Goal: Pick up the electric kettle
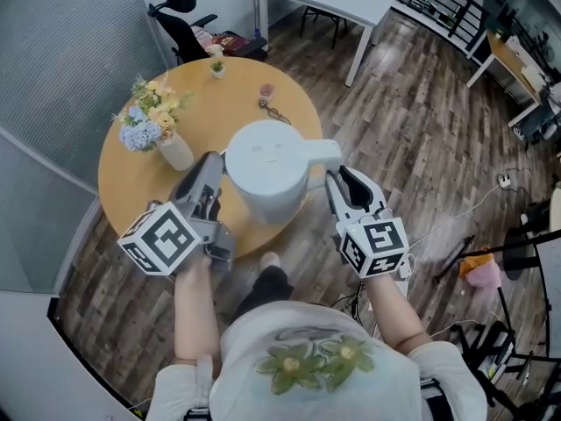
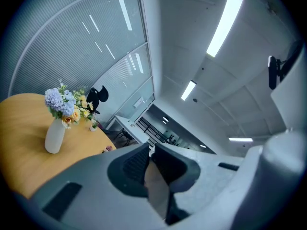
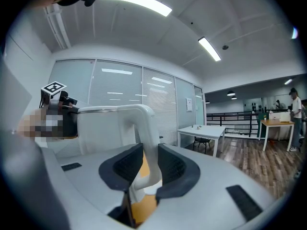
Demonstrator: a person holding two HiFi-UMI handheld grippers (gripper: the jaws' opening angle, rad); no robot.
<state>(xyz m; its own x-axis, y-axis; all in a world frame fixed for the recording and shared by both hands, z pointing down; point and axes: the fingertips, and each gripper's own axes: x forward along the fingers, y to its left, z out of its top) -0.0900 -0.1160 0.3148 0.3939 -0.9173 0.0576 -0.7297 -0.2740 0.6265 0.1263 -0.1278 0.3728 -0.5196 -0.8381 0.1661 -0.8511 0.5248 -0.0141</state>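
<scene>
Right now the white round electric kettle (image 1: 267, 178) is at the near side of the round yellow wooden desk (image 1: 131, 182), close to the edge by the person. I cannot tell if its bottom is touching the desk or is just above it.

Its bent white handle (image 3: 145, 128) sticks out to the right. The right hand-held gripper (image 3: 147, 152) has this handle between its two dark pads and is pinching it from both sides. The left hand-held gripper (image 1: 209, 169) is just beside the left side of the kettle. Its jaws are pressed almost together with nothing between them, so it is not holding anything.

I think some things could go wrong. The kettle hangs on one small pinch at the handle. If it is heavy, it could tip over to the left or slip out of the pads. The left one can only lean on the smooth side, so it may slide off. The kettle is also near the edge, so a slip could drop it onto the brown wooden floor (image 1: 421, 147).

A white vase of blue and yellow flowers (image 1: 175, 152) stands near the left hand-held gripper, farther back. A wide swing could knock it over.
</scene>
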